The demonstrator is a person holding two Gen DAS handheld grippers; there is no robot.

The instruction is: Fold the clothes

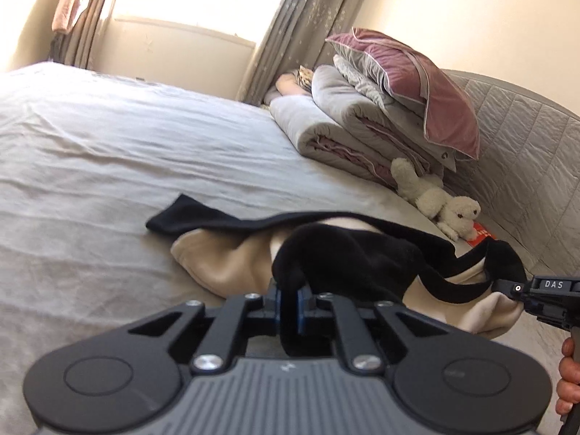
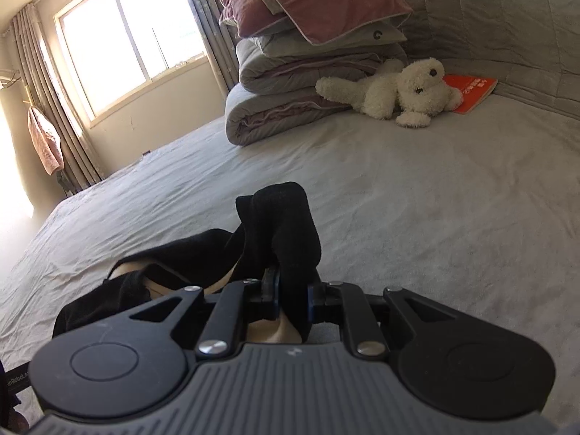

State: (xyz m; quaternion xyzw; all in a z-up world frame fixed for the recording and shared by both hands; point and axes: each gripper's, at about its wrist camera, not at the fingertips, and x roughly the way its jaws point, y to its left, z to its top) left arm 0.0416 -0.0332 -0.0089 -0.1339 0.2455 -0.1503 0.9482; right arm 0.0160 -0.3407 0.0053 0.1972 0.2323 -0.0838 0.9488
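Two tools pinch the black garment with beige fleece lining (image 1: pixel 232 264), lying crumpled on the near grey bed sheet (image 1: pixel 108 145): left tool (image 1: pixel 289 299) and right tool (image 2: pixel 293 295) each clamp black cloth. Judging by this, folding has barely begun.

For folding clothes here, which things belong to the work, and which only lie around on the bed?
Belong to the work:
black and beige garment
left gripper, shut on it
right gripper, shut on it

Only lying around:
white plush toy
orange book
folded quilts
pink pillow
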